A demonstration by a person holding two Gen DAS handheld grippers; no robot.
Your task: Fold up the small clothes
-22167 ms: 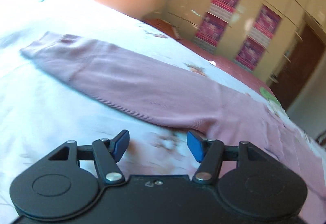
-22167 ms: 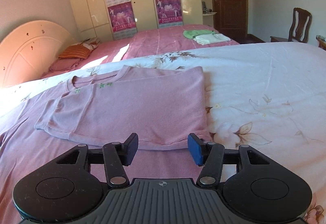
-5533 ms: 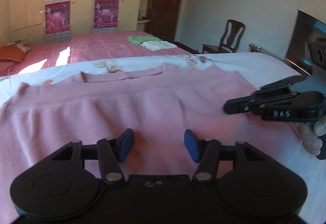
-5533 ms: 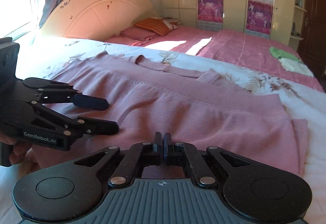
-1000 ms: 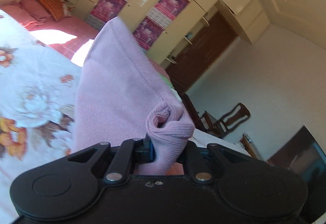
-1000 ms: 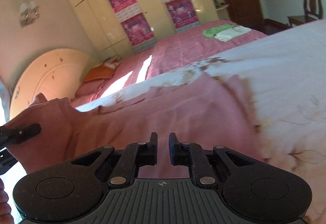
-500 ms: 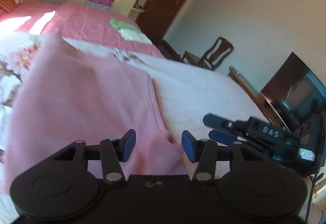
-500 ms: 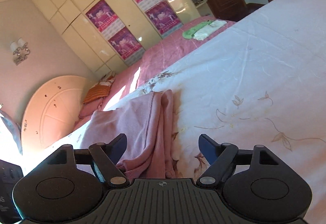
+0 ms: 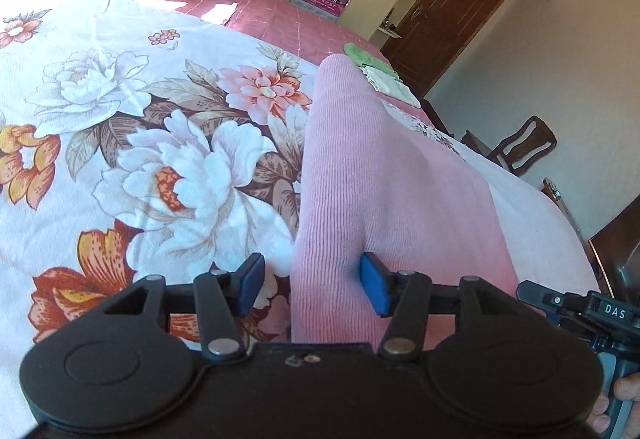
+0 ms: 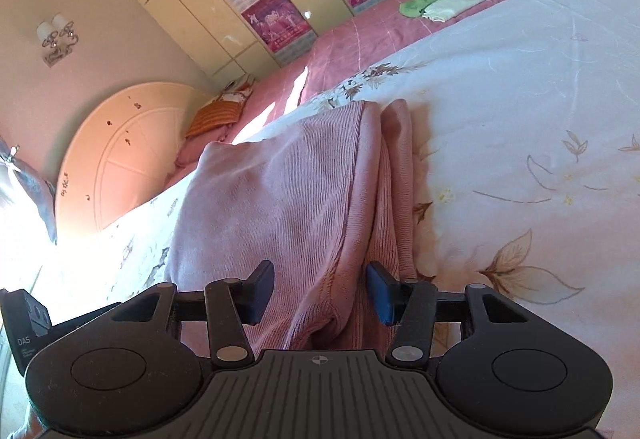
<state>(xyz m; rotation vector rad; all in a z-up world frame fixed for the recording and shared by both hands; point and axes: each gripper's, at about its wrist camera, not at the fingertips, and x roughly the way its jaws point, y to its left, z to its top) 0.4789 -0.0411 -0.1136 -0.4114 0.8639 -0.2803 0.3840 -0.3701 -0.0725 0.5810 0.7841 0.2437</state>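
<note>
A folded pink ribbed-knit top (image 9: pixel 384 179) lies along the floral white bedspread (image 9: pixel 120 127), filling the lower centre and right of the left wrist view, its layers stacked so that the long fold edge faces the camera. The left gripper (image 9: pixel 310 285), at the bottom centre, has its blue-padded fingers (image 9: pixel 374 289) spread apart, straddling that near edge without pinching it, a placement that suggests a release or a fresh bite on the fold. In the right wrist view the right gripper (image 10: pixel 320 291) sits likewise at the bottom centre, fingers parted over the doubled hem, holding nothing. A small green and white pile (image 10: pixel 440 3) rests on the pink bed at the upper right. A second earlier the left fingers were clamped on a bunched corner lifted off the bed and the right pair stood nearly closed; both have since let go, and the garment now lies narrower, folded over itself.
</note>
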